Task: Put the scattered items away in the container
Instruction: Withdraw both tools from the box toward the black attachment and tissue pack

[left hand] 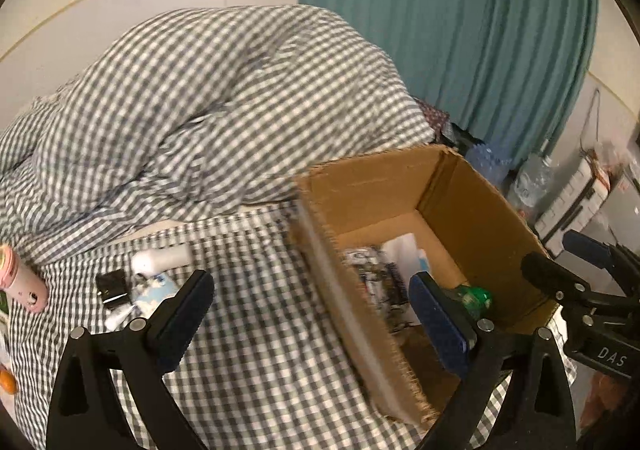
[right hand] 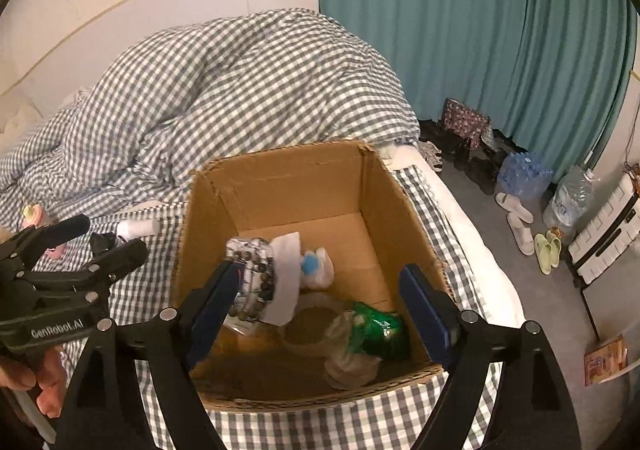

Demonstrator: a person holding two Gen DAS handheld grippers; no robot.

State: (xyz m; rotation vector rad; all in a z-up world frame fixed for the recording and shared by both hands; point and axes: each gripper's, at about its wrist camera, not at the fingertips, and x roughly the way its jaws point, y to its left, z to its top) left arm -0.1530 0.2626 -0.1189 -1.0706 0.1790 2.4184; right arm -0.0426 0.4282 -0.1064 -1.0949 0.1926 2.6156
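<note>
Both tongs gape empty: right gripper (right hand: 320, 314) over the cardboard box (right hand: 280, 186), left gripper (left hand: 316, 314) facing a white bottle (left hand: 162, 260), perhaps next, at ten o'clock.

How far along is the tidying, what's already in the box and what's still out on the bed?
Done: the cardboard box already holds a green packet, a beaded item and white paper. In hand: nothing; the left gripper and right gripper are both open and empty. Left: a white bottle, a black clip and a pink tube lie on the checked sheet.
</note>
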